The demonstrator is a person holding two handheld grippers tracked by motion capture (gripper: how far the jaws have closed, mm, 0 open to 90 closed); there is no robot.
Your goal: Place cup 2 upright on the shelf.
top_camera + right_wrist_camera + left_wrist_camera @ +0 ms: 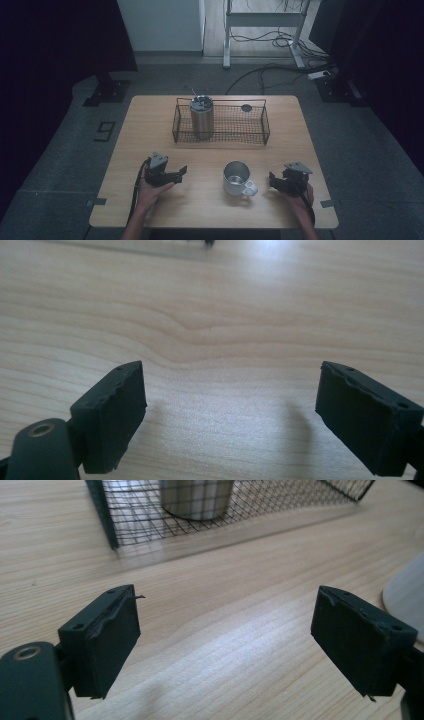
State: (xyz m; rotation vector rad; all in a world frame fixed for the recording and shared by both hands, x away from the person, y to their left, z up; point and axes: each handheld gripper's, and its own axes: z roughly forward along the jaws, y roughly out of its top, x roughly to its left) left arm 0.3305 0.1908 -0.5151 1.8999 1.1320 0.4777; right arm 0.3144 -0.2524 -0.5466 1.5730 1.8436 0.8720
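Both hands low in frame, resting on bench [150, 115]. Left gripper [181, 172] jaws apart, nothing between; right gripper [272, 180] jaws wide, also empty. Steel mug [236, 178] stands between them, lower centre, nearest right gripper (probable next pick). Mug upright, long axis vertical, mouth up, handle [249, 188] toward lower right. Wire basket [220, 131] upper centre holds steel tumbler [202, 117], likely mug's destination.
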